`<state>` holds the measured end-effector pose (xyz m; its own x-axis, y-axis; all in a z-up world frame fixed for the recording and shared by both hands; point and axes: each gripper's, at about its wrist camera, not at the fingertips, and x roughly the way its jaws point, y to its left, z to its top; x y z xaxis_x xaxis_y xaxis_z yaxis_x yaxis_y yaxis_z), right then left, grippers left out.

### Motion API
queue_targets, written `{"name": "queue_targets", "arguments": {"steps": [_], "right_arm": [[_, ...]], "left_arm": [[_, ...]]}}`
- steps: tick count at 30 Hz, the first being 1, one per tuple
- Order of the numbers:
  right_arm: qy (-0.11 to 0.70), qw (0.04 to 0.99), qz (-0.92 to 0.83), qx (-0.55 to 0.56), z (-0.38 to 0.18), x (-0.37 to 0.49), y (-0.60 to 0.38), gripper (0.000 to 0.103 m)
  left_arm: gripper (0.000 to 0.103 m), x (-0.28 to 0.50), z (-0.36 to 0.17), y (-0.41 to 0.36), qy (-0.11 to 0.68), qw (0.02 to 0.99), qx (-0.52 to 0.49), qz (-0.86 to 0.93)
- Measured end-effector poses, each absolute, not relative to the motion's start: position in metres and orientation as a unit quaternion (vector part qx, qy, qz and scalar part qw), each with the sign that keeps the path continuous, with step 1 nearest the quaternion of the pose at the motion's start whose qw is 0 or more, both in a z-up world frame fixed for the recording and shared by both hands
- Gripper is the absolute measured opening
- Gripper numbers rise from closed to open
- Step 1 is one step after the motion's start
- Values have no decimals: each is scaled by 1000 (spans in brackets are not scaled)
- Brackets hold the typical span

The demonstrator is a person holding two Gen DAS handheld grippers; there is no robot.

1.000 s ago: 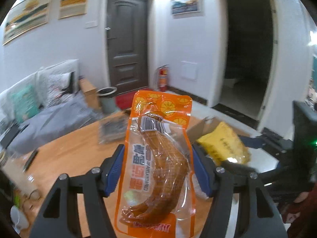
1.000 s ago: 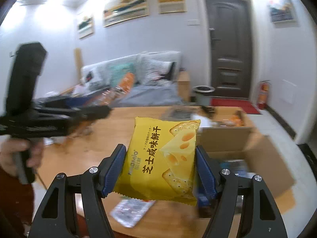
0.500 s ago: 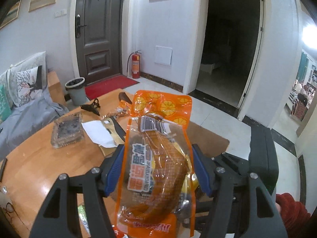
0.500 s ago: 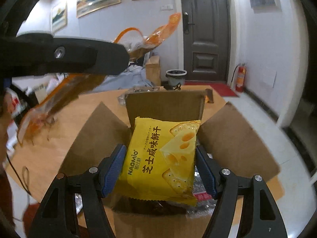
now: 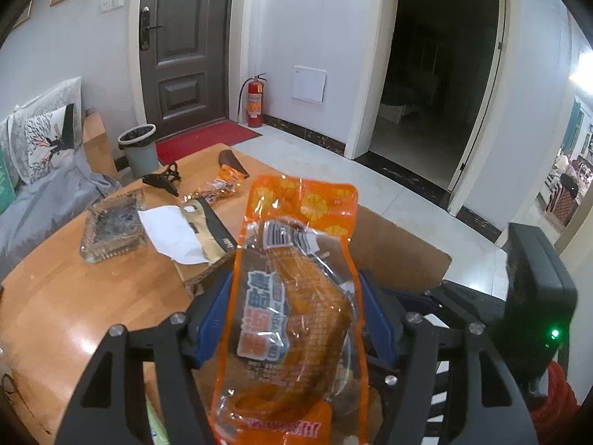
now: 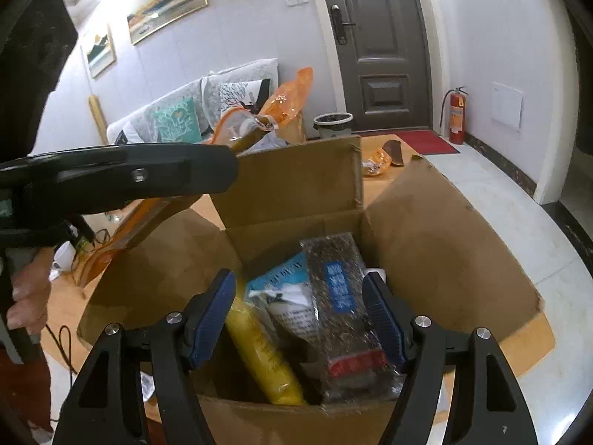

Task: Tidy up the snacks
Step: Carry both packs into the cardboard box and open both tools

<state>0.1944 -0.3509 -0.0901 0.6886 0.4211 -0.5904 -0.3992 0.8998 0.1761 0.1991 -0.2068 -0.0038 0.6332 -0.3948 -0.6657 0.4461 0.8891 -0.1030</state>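
Two grippers are seen. At the bottom centre of the left wrist view, the left gripper (image 5: 294, 319) is clamped on an orange snack pack (image 5: 292, 307), held upright between its blue pads (image 5: 213, 319). Behind it, a cardboard box (image 5: 400, 248) flap is seen at centre, with a glass tray (image 5: 113, 228) and white paper (image 5: 172, 235) on the wooden table (image 5: 74, 296) at left.

In the right wrist view, the right gripper (image 6: 298, 315) is spread apart and empty above the open box (image 6: 426, 237). Inside, at lower centre, a yellow pack (image 6: 263, 359), a blue-white pack (image 6: 285, 282) and a dark pack (image 6: 344, 307) are packed side by side. The left gripper (image 6: 207, 170) is seen at upper left, above the box's left flap.
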Motion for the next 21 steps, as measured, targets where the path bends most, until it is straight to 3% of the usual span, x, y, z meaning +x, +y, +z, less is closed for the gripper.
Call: {"name": "queue_targets", "arguments": {"steps": [16,21], "right_arm": [[330,923,198,23,-83,174,-373,68],[333,921,199,26,-85,171,-376,68]], "left_arm": [[66,220,-16,-228,393,883,25,-254],[74,211,-15,-224,392,884,38,-252]]}}
